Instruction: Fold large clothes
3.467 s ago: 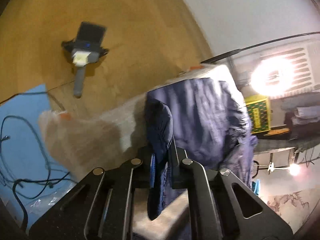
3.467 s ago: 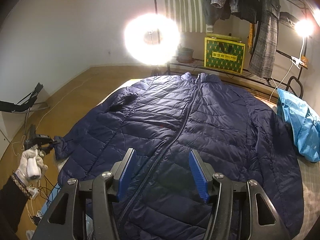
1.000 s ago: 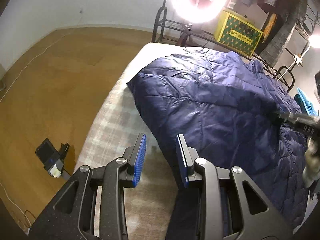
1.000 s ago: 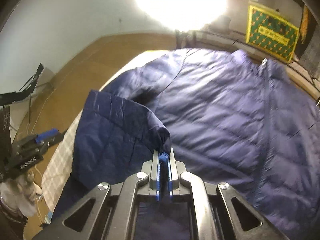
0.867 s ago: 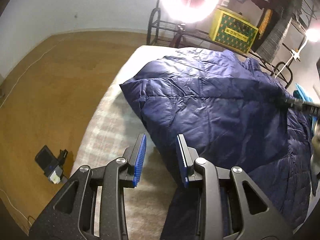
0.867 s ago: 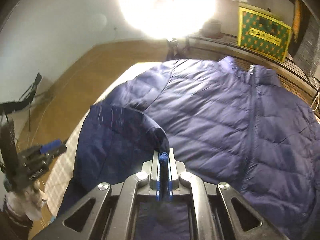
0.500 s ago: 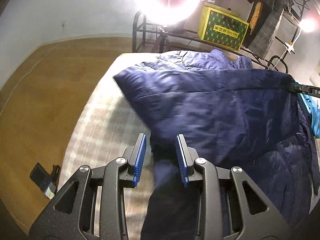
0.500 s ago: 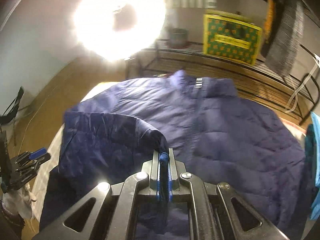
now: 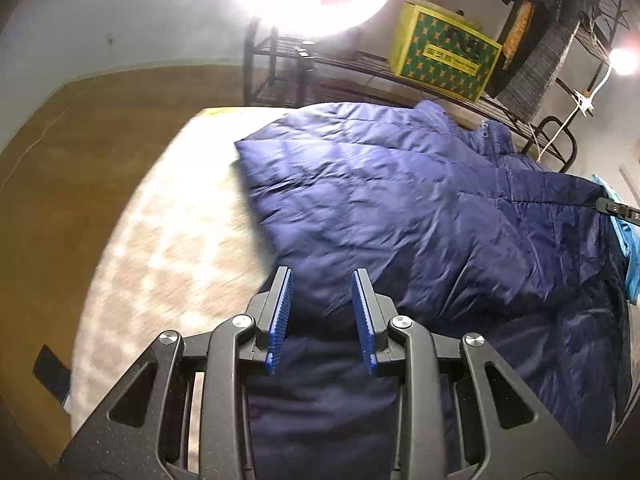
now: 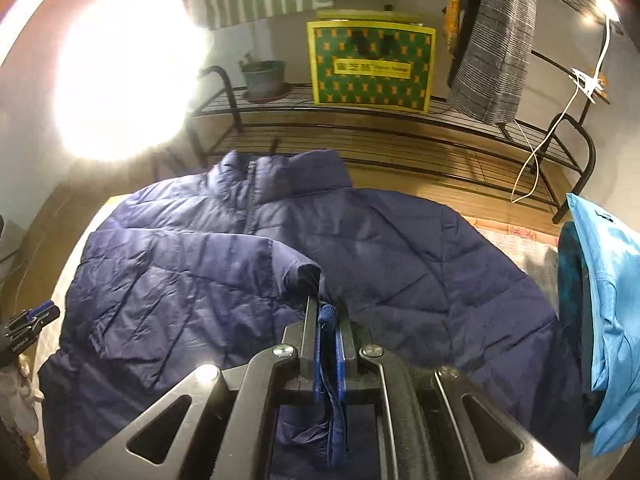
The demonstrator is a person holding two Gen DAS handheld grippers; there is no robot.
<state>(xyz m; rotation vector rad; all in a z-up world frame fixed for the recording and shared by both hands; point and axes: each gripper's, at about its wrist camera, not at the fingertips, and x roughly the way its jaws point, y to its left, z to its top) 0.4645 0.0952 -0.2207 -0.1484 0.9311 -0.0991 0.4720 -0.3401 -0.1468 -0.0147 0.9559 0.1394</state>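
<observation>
So the navy puffer jacket point(image 10: 400, 264) is spread out on a pale checked bed point(image 9: 168, 240), zipper side up, collar point(image 10: 296, 176) pointing toward the wire shelf point(image 10: 400, 128) at the far end. One side of it is folded over across the front, so there's a big flap of navy fabric lying on top of the body, nearly reaching the zipper point(image 10: 251, 200).

The right gripper point(image 10: 327, 320) has its blue pads squeezed tight on the edge of that folded flap; you can see a bit of the hem bunched up between them and hanging out behind. In the left wrist view it only shows as a dark tip at the far right edge, at the corner of the lifted fabric.

The left gripper point(image 9: 322, 300) is open, a clear gap between the two blue pads and nothing in it. It hangs over the lower part of the jacket near the bed's edge; whether it touches the fabric I can't tell.

Around it: a blue garment point(image 10: 604, 292) lying just beside the jacket on the right, a yellow and green box point(image 10: 372, 68) and a small plant pot point(image 10: 264, 78) on the shelf, a grey checked coat point(image 10: 492, 40) hanging above, a very bright ring light point(image 10: 128, 68), and wooden floor point(image 9: 80, 128) off to the left.
</observation>
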